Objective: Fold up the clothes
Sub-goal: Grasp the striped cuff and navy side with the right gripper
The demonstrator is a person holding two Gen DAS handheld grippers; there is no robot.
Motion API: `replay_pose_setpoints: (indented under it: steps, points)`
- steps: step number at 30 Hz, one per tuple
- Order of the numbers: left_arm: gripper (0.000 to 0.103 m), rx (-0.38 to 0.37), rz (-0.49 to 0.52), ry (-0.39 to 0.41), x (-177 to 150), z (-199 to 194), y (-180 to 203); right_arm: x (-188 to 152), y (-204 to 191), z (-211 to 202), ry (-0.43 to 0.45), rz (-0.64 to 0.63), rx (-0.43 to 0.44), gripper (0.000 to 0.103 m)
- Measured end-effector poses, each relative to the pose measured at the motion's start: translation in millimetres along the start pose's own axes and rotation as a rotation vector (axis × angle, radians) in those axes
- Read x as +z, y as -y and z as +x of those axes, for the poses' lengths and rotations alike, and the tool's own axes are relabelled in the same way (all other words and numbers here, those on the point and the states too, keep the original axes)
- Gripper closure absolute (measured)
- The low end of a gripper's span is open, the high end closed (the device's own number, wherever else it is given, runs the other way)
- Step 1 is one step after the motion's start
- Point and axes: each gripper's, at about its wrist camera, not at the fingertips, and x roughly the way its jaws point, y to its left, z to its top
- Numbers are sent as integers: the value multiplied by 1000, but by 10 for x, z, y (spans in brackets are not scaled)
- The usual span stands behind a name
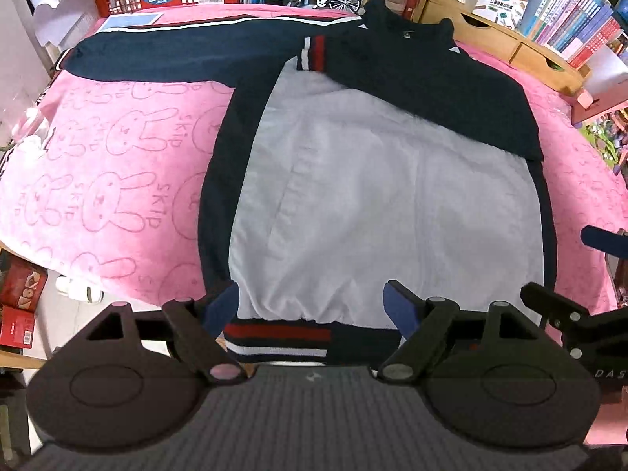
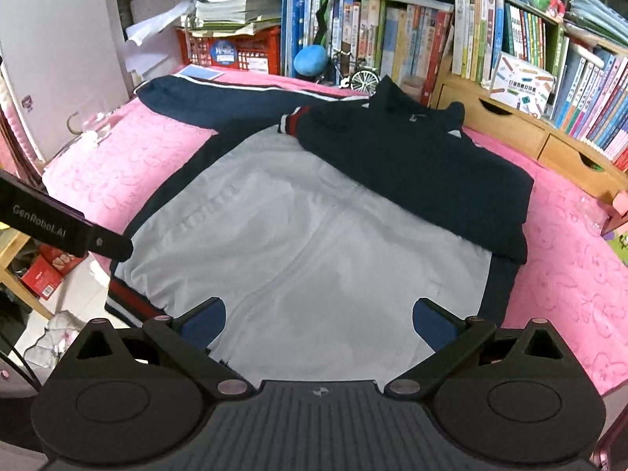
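Observation:
A navy and white jacket lies flat on the pink bunny-print cover. Its right sleeve is folded across the chest, with the striped cuff near the middle. The left sleeve stretches out to the far left. My left gripper is open and empty, just above the striped hem. My right gripper is open and empty over the white lower body of the jacket. The right gripper also shows at the right edge of the left wrist view.
A red crate, bookshelves, a blue plush ball and a small model bicycle line the far edge. Wooden drawers stand at the right. The cover's left edge drops to floor clutter.

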Motion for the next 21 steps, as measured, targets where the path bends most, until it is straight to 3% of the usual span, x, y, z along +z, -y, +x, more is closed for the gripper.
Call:
replay_pose_setpoints:
  steps: [5,9,15,17,21]
  points:
    - [21,-9,6,-8,85,114,-119,156,-34,161,-17,8,-16,0]
    - [21,-29,-38,-33,241,282,-461,420,-176,386,-27,-4,-32,0]
    - [21,-60,-83,-64,562,605,-1140,1463,-781,1055,61,-234,-1,0]
    - [21,-102,-92,-32,668,620,-1395,1884,-1114,1358,100,-312,37,0]
    - [21,-177,-103,135,769,490,-1932,2672,-1853,2064,177,-431,136,0]
